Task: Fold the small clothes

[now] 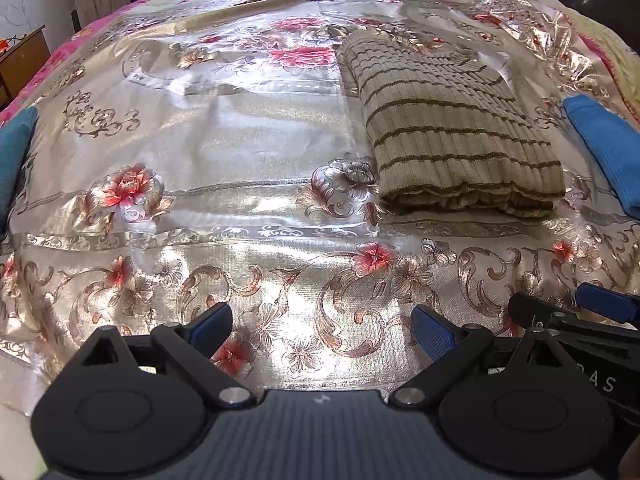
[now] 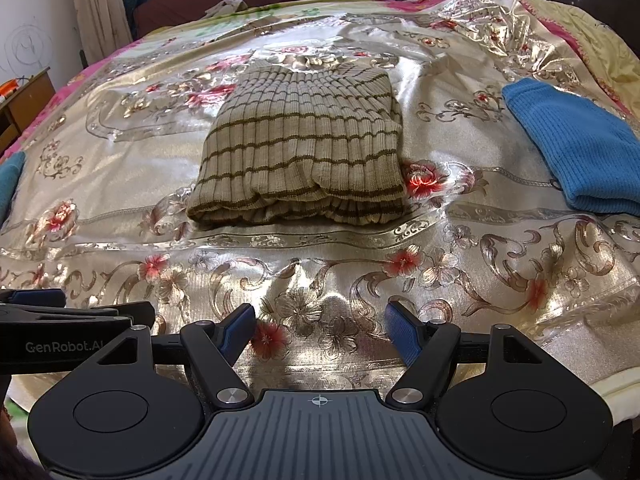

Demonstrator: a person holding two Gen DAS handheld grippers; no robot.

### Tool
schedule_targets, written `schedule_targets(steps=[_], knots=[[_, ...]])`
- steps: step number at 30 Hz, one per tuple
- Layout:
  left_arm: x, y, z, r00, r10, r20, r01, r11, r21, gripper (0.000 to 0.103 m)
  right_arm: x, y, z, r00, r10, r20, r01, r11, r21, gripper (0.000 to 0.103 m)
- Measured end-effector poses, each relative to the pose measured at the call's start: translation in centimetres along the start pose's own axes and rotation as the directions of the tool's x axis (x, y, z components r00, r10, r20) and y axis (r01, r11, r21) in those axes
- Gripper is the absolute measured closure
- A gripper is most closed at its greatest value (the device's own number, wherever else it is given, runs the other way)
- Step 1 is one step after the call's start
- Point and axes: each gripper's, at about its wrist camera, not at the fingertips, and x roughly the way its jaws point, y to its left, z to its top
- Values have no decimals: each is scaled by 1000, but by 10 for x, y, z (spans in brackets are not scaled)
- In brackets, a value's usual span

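Striped knit top (image 2: 304, 148) folded flat on the shiny floral bedspread (image 2: 320, 272), blue garment (image 2: 576, 148) off to its right. Left gripper (image 1: 322, 328) and right gripper (image 2: 320, 334) side by side near the bed's edge, fingers spread wide, nothing between them.

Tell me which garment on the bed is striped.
The folded beige sweater in the middle of the bed: ribbed knit with thin brown stripes. The blue garment to its right and the teal one at the left edge are plain.
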Motion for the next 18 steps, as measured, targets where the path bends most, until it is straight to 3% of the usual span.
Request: schedule_targets(steps=[18], knots=[[-1,1,-1,1000,-10,-8,10,999,-42,4,1,1,-1,1000,-5,-2,5,1000,-8,30]])
